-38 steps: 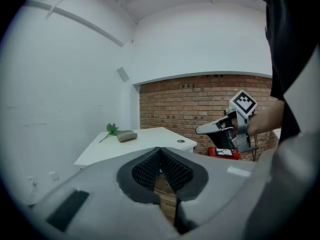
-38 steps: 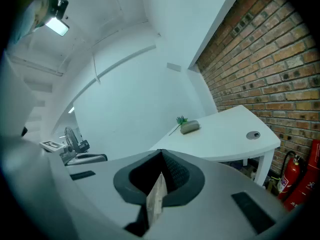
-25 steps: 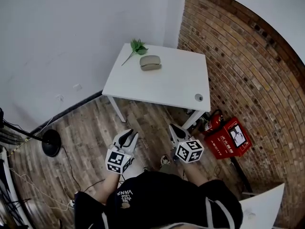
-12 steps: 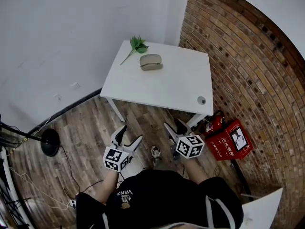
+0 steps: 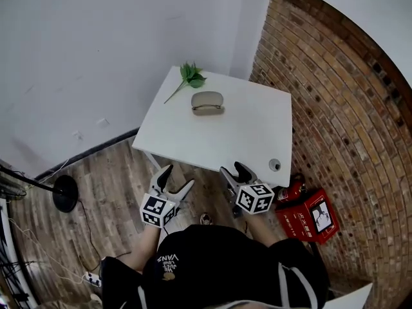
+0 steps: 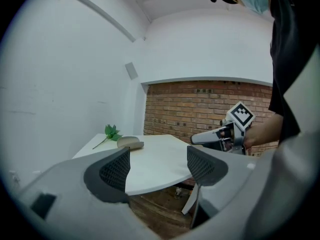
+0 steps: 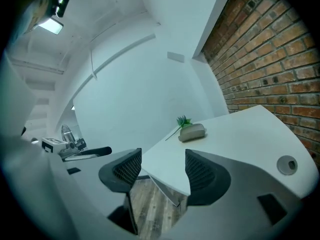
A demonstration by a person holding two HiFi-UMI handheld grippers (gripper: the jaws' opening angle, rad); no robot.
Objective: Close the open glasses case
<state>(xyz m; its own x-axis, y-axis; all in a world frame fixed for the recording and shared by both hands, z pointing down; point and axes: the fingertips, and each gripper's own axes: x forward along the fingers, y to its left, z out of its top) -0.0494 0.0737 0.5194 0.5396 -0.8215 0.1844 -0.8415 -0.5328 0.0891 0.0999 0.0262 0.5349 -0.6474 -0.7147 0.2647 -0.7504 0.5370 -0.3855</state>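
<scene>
A beige glasses case (image 5: 207, 102) lies at the far side of the white table (image 5: 238, 140), with a dark gap along its front edge. It also shows small in the left gripper view as the case (image 6: 130, 142) and in the right gripper view as the case (image 7: 192, 132). A green sprig (image 5: 191, 77) lies just behind it. My left gripper (image 5: 177, 177) and right gripper (image 5: 232, 169) hang in front of the table's near edge, well short of the case. Both stand open with nothing between the jaws: the left gripper (image 6: 157, 166) and the right gripper (image 7: 161, 171).
A round cable hole (image 5: 275, 165) sits at the table's near right corner. A brick wall (image 5: 347, 108) runs along the right, a white wall behind. On the wooden floor stand a red box (image 5: 313, 214), a fire extinguisher (image 5: 297, 185) and a black stand base (image 5: 65, 194).
Both grippers went from shut to open. The person stepped toward the table, so its near edge now lies just ahead of the fingertips.
</scene>
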